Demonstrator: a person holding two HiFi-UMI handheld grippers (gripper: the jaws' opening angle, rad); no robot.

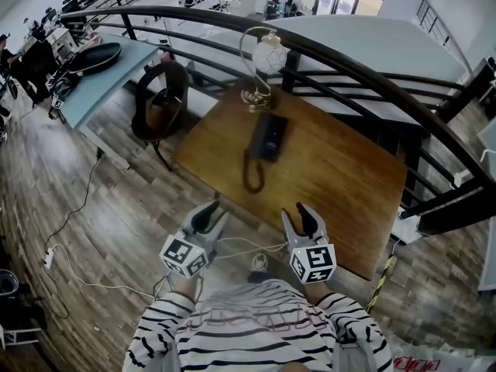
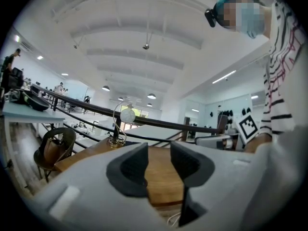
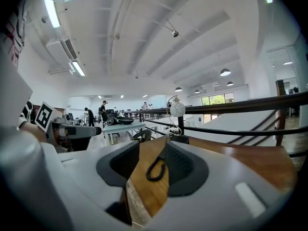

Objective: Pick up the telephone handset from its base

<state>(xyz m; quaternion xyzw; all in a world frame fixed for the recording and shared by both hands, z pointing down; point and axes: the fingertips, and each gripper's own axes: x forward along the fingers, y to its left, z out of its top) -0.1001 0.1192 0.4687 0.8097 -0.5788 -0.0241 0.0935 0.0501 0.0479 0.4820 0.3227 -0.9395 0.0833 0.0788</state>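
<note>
Well, both of my tools hang short of the near edge of the wooden desk (image 1: 341, 184), over the plank floor (image 1: 116, 208). My left hand-held gripper (image 1: 208, 217) has its jaws apart with nothing between them, only the desk top showing through the gap. My right hand-held gripper (image 1: 298, 217) is likewise released and empty, and between its dark pads I can see the black coiled cord (image 3: 156, 170) lying on the wood further off. The telephone handset (image 1: 262, 140) lies on its base (image 1: 277, 130) toward the far side of the desk, well apart from both tools, with the cord looping toward me from its near end. Just behind the telephone stands a small lamp (image 1: 263, 60) with a round white shade and a brass foot, near the dark curved railing (image 1: 364, 76). A chair (image 1: 159, 99) stands off the desk's left corner
</note>
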